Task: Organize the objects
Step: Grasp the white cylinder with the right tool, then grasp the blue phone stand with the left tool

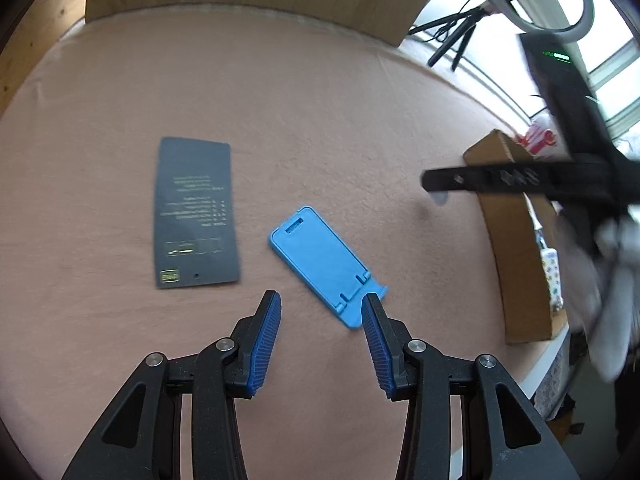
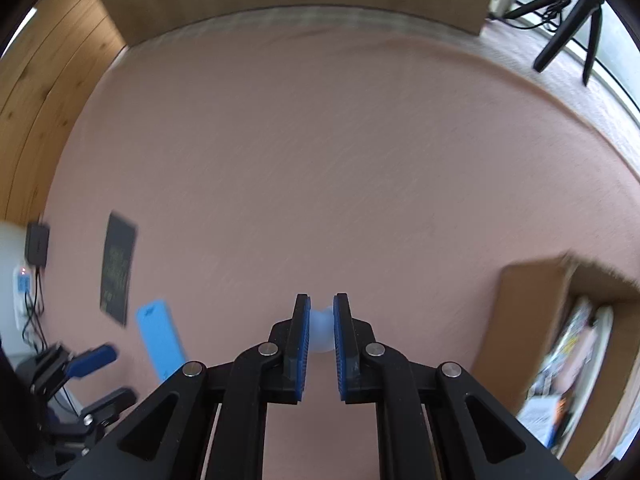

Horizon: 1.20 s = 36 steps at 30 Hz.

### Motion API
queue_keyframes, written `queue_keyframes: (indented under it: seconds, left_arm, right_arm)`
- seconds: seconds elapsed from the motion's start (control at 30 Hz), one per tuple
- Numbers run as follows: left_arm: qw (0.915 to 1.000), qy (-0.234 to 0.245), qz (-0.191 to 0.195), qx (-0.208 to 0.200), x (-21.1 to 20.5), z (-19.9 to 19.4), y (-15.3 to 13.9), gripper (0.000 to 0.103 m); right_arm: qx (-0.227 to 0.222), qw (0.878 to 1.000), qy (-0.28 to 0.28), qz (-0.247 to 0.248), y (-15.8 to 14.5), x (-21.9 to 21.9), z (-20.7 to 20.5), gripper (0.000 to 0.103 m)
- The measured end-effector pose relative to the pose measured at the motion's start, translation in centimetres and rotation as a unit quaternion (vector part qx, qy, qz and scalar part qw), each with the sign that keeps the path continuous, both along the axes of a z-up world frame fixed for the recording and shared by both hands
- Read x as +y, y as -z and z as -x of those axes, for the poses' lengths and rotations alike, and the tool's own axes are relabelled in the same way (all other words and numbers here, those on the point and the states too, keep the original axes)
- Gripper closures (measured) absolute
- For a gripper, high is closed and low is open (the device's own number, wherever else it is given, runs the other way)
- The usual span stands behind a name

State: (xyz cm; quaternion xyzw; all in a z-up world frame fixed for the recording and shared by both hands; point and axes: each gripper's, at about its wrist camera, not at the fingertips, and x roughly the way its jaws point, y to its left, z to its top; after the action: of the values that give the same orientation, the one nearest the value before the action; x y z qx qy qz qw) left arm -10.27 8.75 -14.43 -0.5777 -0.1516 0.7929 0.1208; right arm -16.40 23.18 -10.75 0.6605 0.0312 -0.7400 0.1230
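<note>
Landmark for everything here is the blue phone stand (image 1: 326, 266), lying flat on the pink cloth (image 1: 320, 120) that covers the table.

The left gripper (image 1: 322, 300) hovers right over the near end of that stand with its jaws spread wide and nothing between them. The right-hand ribbed blue pad (image 1: 374, 344) sits over the stand's near corner; whether it actually touches the plastic, I can't tell. The other pad is over bare cloth just beside the stand.

Just to the stand's left lies a dark card (image 1: 194, 212) with small gold print, flat and not touching it. Off to the stand's right, at the cloth's edge, is an open cardboard box (image 1: 516, 248) with some printed packets inside.

The right gripper (image 2: 321, 300) is up in the air between the stand and the box, nearer the box. Its jaws are nearly pressed together, pinching a small pale bluish translucent thing (image 2: 322, 330), roundish and soft-looking, too blurry to name properly. It shows from the left wrist view as a black bar with a bit of the pale thing hanging under the tip.

Far beyond the stand, a black tripod (image 2: 568, 20) stands by the window.
</note>
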Motion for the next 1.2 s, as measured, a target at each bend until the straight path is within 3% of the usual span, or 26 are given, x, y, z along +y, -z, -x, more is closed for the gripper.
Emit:
queue_keyframes:
  seconds: [0.07, 0.2, 0.33, 0.5, 0.63, 0.77, 1.1, 1.2]
  left_arm:
    - [1.0000, -0.003, -0.001, -0.006, 0.3, 0.5, 0.5, 0.058]
    - [0.9999, -0.008, -0.006, -0.004, 1.2, 1.9, 0.5, 0.045]
    - [0.9998, 0.010, 0.019, -0.002, 3.7, 3.3, 0.4, 0.043]
    - [0.9953, 0.043, 0.085, 0.017, 7.2, 3.9, 0.4, 0.044]
    - [0.9906, 0.056, 0.120, 0.033, 8.0, 3.5, 0.4, 0.058]
    - [0.9926, 0.051, 0.107, 0.027, 7.4, 3.4, 0.3, 0.063]
    - [0.9940, 0.041, 0.098, 0.025, 6.4, 2.2, 0.4, 0.063]
    - [0.9951, 0.038, 0.089, 0.021, 6.2, 1.9, 0.6, 0.063]
  right_arm:
    - [0.005, 1.000, -0.002, 0.008, -0.7, -1.2, -1.9, 0.093]
    - [0.026, 1.000, 0.002, 0.016, -1.6, -1.0, -4.0, 0.093]
    - [0.035, 0.999, 0.011, 0.034, -2.4, 1.6, -5.2, 0.093]
    - [0.036, 0.998, 0.037, 0.047, -2.6, 4.6, -5.1, 0.093]
    - [0.031, 0.997, 0.046, 0.060, -2.3, 5.2, -5.3, 0.092]
    - [0.023, 0.997, 0.045, 0.064, -1.0, 3.6, -4.6, 0.091]
    - [0.022, 0.995, 0.061, 0.078, 0.3, 2.6, -4.8, 0.069]
    - [0.016, 0.996, 0.060, 0.071, 0.7, 2.1, -4.8, 0.067]
